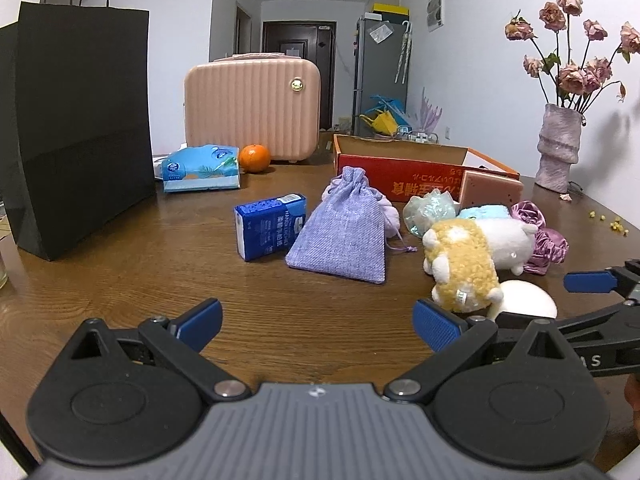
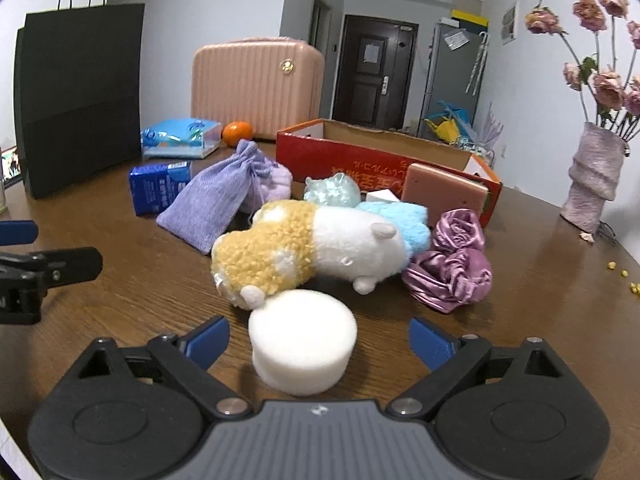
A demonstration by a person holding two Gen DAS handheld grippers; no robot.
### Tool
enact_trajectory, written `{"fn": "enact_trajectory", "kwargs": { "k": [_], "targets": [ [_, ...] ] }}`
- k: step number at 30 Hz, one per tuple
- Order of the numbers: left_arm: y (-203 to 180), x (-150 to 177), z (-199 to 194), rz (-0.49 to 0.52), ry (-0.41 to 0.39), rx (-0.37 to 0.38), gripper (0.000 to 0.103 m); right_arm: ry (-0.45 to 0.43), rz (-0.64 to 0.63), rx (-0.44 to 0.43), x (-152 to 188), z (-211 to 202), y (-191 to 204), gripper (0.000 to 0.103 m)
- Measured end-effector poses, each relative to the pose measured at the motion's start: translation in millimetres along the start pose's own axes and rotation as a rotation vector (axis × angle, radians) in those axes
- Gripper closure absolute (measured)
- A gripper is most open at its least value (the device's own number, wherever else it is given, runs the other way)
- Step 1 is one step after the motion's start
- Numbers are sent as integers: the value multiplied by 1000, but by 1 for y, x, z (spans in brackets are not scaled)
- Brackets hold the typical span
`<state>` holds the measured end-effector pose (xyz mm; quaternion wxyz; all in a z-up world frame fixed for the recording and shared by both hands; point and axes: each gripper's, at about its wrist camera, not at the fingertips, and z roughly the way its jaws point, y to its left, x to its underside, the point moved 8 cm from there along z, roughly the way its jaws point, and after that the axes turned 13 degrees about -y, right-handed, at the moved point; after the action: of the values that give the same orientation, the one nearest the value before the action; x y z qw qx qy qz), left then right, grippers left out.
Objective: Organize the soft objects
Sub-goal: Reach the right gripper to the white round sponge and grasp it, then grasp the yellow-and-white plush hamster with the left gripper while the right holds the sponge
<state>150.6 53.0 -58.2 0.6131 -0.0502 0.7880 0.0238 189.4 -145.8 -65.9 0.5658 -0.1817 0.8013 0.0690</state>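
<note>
soft objects lay clustered on the table (image 2: 540, 300); a white sponge (image 2: 303, 344) sat between the wide-open right gripper (image 2: 319, 342) fingers, ungripped. left gripper (image 1: 318, 322) was spread wide, holding nothing

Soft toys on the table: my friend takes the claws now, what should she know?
Left claw: open, empty, over bare table.
Right claw: open, either side of the white sponge, not squeezing.
Plush toy, lilac pouch, purple satin cloth and blue fluffy piece lie in front of the red box.
Done: nothing visibly in the box.
Left: probably everything soft, sponge first.
</note>
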Motion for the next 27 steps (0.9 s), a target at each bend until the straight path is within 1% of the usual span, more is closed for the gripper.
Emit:
{"fn": "enact_trajectory", "kwargs": {
  "k": [2, 4, 5, 7, 8, 9, 16, 27],
  "targets": [
    [0, 1, 0, 2, 3, -4, 0, 10, -6, -8, 0, 5, 1, 15],
    [0, 1, 1, 2, 6, -7, 0, 21, -9, -22, 1, 10, 3, 25],
    [0, 1, 1, 2, 7, -8, 0, 28, -9, -30, 1, 13, 3, 27],
    [1, 1, 2, 2, 10, -12, 0, 41, -8, -47, 3, 18, 4, 38],
    [1, 2, 2, 2, 12, -14, 0, 45, -8, -53, 3, 20, 4, 40],
    [1, 2, 2, 2, 15, -17, 0, 49, -6, -57, 4, 22, 4, 44],
    [-1, 1, 4, 7, 19, -19, 0, 50, 16, -83, 5, 24, 3, 48],
    [-12, -7, 4, 19, 33, -23, 0, 3, 64, -67, 2, 6, -17, 49]
  ]
}}
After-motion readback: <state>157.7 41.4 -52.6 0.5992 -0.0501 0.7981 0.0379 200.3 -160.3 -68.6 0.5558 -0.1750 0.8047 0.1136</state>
